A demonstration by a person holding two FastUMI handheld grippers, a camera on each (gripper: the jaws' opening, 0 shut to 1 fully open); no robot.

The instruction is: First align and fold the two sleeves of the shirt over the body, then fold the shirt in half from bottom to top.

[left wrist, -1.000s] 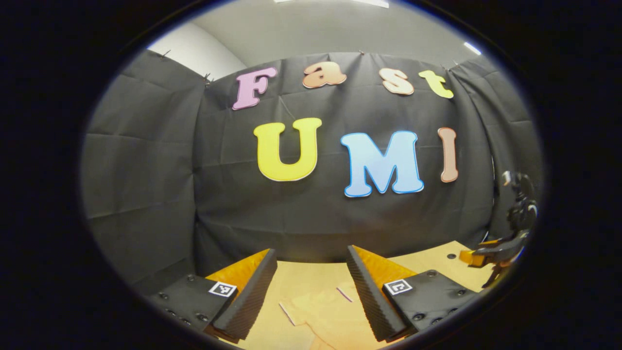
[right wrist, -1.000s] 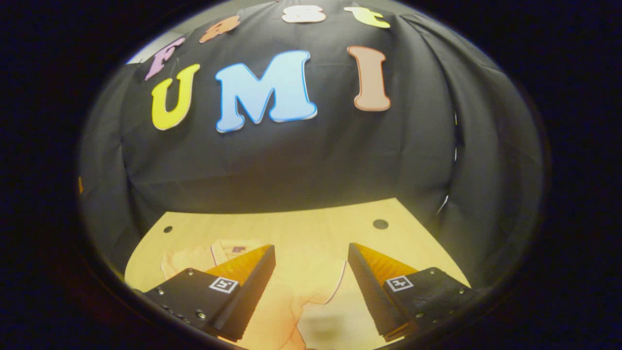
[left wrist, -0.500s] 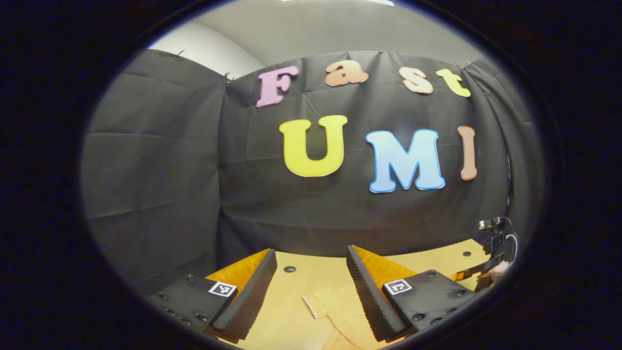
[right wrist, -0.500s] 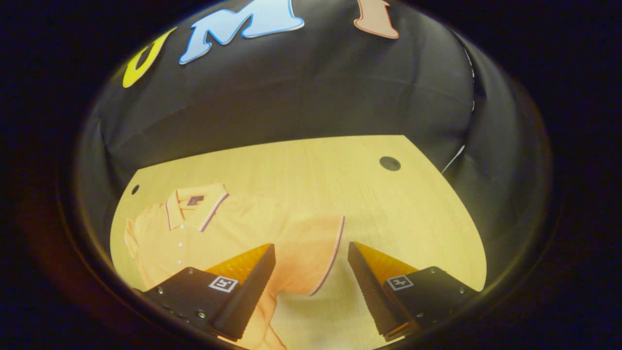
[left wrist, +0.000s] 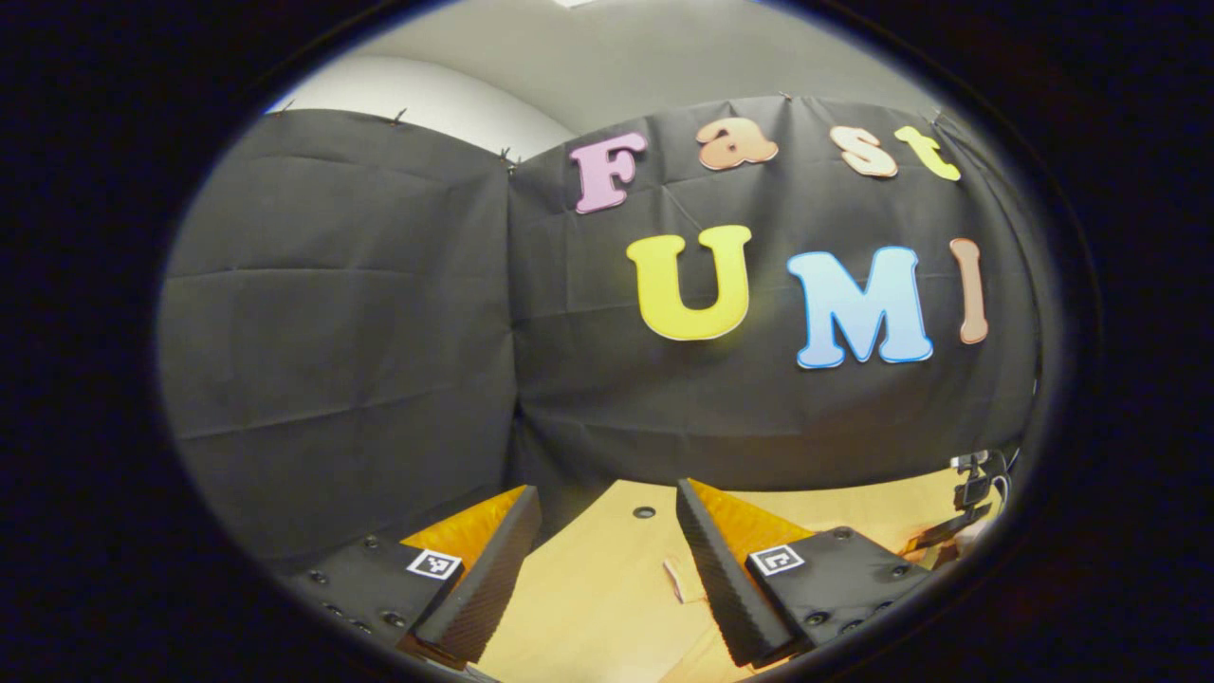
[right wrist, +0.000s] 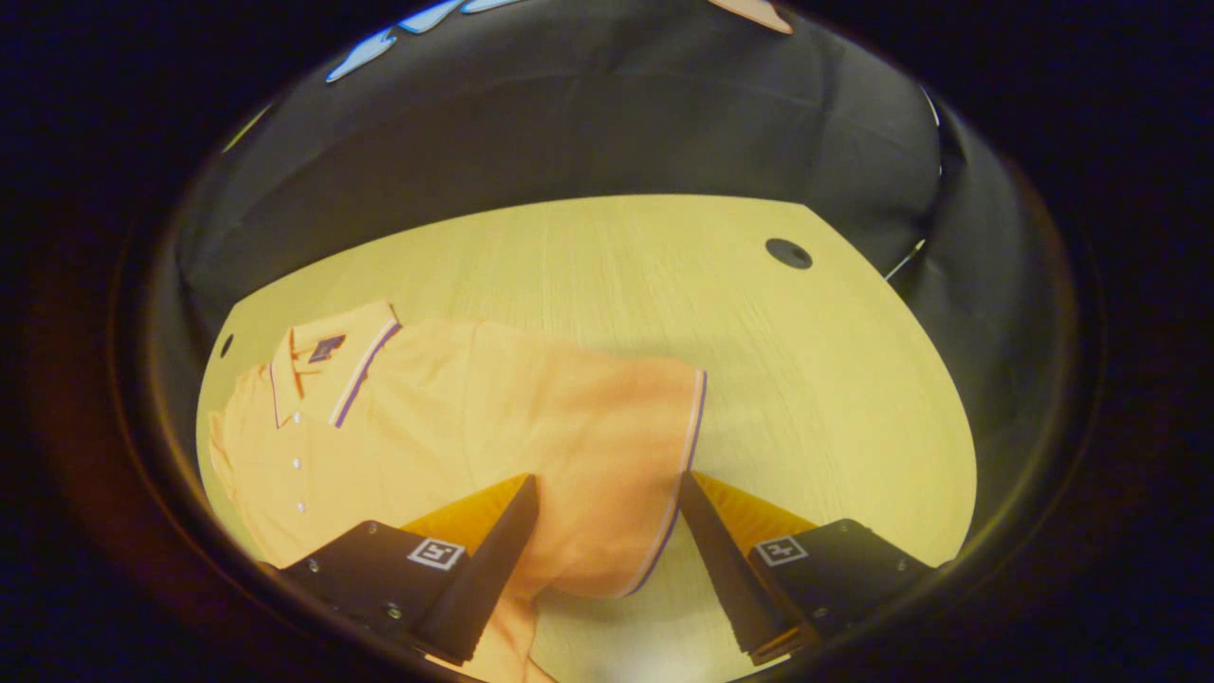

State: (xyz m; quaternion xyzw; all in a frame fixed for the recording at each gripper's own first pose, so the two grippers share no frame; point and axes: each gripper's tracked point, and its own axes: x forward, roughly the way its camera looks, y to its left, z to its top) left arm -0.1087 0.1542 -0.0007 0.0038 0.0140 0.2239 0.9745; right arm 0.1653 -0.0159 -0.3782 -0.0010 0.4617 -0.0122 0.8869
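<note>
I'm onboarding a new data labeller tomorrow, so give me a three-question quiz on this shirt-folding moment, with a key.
1. True or false: in the right gripper view, the right tongs are clamped on the shirt sleeve.
2. Multiple choice: the shirt on the table lies with its collar toward which side of the right gripper view? A) left B) right C) bottom
3. Fill in: in the left gripper view, the left tongs are ____, with bare table between their fingers.

Key: 1 false, they are open with the sleeve's striped cuff between the fingers; 2 A; 3 open.
</note>
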